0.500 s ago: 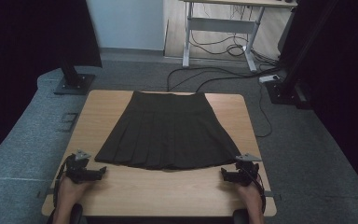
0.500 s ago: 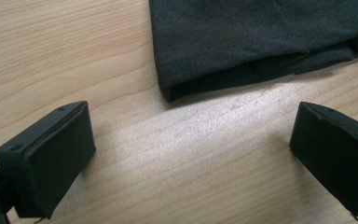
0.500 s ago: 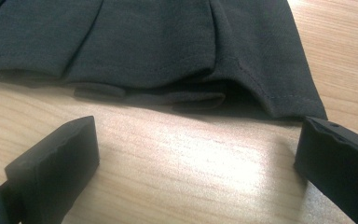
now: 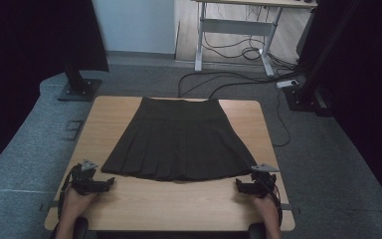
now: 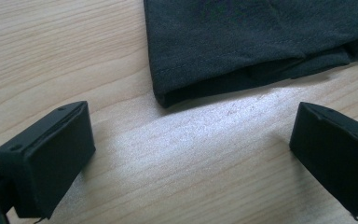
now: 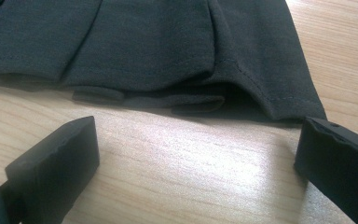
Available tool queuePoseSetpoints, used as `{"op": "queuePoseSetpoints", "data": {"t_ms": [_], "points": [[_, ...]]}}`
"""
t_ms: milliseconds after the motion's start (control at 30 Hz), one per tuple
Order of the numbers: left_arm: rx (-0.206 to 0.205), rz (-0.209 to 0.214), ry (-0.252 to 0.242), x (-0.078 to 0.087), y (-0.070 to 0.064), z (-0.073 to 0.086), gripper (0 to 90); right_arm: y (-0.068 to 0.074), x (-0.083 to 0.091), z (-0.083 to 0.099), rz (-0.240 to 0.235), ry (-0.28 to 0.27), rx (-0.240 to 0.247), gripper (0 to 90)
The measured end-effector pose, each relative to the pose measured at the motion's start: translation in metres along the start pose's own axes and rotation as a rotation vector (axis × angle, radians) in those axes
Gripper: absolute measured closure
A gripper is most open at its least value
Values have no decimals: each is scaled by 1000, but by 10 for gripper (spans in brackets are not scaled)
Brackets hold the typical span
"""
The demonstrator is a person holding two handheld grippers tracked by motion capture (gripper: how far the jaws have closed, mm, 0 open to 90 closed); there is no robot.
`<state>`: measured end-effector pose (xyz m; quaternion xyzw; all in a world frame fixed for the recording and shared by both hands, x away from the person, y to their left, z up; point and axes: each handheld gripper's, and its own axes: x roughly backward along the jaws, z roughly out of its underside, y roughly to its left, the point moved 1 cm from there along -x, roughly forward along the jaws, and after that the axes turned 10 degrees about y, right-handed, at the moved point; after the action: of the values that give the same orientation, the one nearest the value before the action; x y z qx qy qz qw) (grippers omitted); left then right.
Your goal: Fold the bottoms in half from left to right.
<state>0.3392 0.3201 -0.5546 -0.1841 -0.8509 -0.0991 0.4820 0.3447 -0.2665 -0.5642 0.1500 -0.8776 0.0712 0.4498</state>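
At the near edge of the table (image 4: 129,209), the left gripper (image 4: 110,182) and right gripper (image 4: 238,183) rest low on the wood, each pointing inward toward a hem corner of the skirt (image 4: 179,142). Compared with half a second earlier, both grippers sit almost where they were, the left perhaps slightly nearer the hem; the skirt has not shifted. This suggests the approach is nearly complete and the grasp has not begun. In the left gripper view the jaws stand wide apart, holding nothing, with bare wood between them and the skirt's corner (image 5: 168,95) just ahead, not touching. In the right gripper view the jaws are likewise wide and empty; the far jaw lies just beside the other hem corner (image 6: 307,109), contact uncertain. The skirt lies flat at the table's middle, waistband at the far edge, pleated hem toward the person.
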Motion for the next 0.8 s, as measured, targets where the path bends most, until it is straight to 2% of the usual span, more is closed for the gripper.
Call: {"op": "queuePoseSetpoints", "data": {"t_ms": [100,133,167,233,333,367,433,533,633,800], "points": [[0,13,7,0,1,-2,0,0,0,0,-8,4,5,0],[14,36,3,1,2,-5,2,0,1,0,-12,12,9,0],[14,36,3,1,2,-5,8,0,1,0,-12,12,9,0],[8,20,-26,8,5,-12,6,2,4,-2,-37,22,1,40],[35,36,-72,15,12,-23,7,7,9,-8,-60,12,9,48],[35,36,-72,15,12,-23,6,9,11,-11,-66,4,16,48],[36,33,-86,18,17,-37,5,15,14,-19,-84,-14,21,48],[34,28,-81,12,23,-54,0,25,15,-31,-122,-19,28,40],[41,24,-76,3,29,-73,0,37,10,-43,-146,-2,43,33],[52,-12,-41,-18,36,-96,0,53,-3,-59,-139,16,47,33]]}}
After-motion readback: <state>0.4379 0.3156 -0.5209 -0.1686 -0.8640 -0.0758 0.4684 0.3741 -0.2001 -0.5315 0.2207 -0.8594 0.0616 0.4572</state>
